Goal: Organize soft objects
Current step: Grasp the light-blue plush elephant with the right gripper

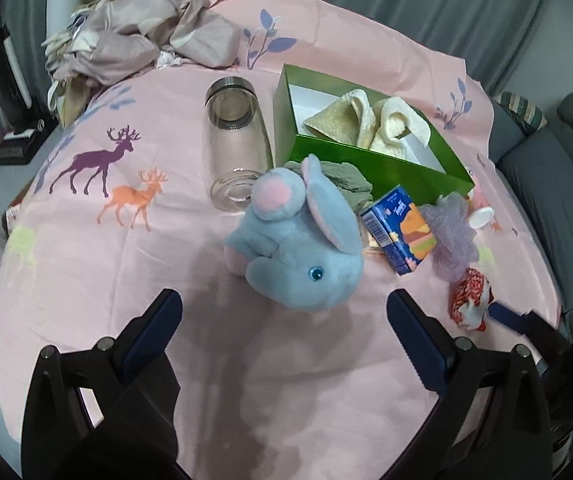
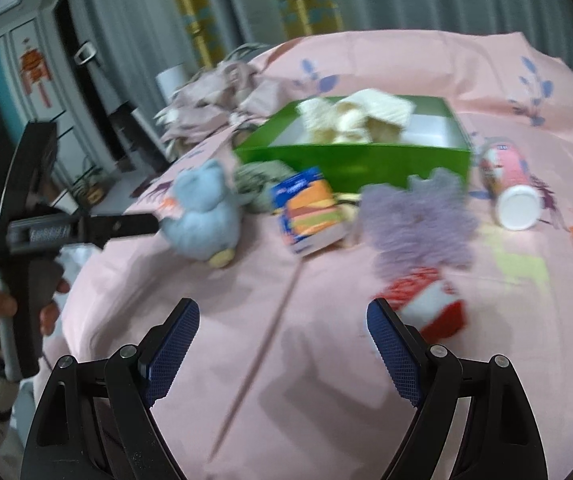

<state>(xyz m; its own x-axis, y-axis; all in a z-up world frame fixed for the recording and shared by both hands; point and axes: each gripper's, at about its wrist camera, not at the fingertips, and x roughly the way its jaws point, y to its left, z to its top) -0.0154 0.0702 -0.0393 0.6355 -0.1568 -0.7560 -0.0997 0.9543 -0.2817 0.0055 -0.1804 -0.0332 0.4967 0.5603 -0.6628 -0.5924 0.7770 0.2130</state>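
Observation:
A blue plush elephant (image 1: 298, 236) lies on the pink cloth just beyond my open, empty left gripper (image 1: 282, 308); it also shows in the right wrist view (image 2: 206, 216). A green box (image 1: 366, 136) behind it holds cream towels (image 1: 370, 120). A grey-green cloth (image 1: 346, 180) lies by the box. A purple bath pouf (image 2: 418, 216) and a red-and-white soft item (image 2: 426, 304) lie just beyond my open, empty right gripper (image 2: 282, 316), the red item by its right finger.
A glass jar (image 1: 238, 136) lies left of the box. A blue tissue pack (image 1: 398, 232) sits between elephant and pouf. A pink can (image 2: 510, 188) lies right of the box. Crumpled fabric (image 1: 138, 40) is at the far left. A sofa (image 1: 558, 184) stands right.

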